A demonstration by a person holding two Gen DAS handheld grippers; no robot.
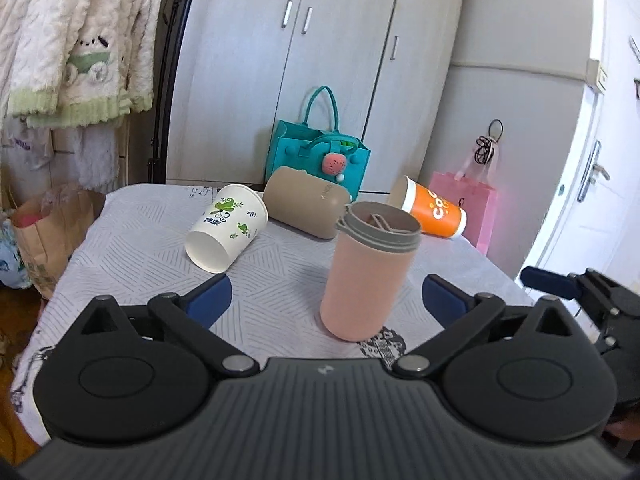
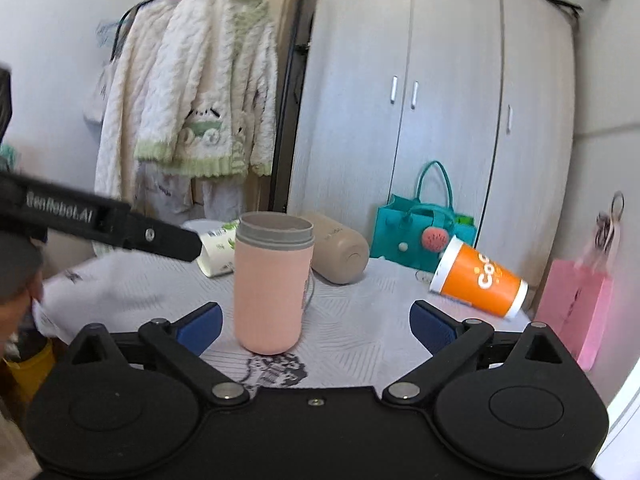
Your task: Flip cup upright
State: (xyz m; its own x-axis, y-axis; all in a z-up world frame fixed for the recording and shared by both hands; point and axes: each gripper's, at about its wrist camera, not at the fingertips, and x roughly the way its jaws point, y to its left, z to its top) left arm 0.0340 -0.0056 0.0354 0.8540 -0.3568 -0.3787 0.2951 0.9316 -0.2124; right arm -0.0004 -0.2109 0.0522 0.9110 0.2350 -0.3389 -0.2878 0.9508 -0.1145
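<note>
The pink cup [image 1: 370,270] is seen upright at center frame on the patterned table [image 1: 132,240]; the left gripper [image 1: 326,300] and right gripper [image 2: 316,320] are spread wide, gripping nothing.

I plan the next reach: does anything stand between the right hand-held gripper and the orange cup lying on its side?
Nothing visible does. The right hand-held gripper is open, and only bare tablecloth separates it from the orange cup. The upright pink cup stands left of that path.
</note>
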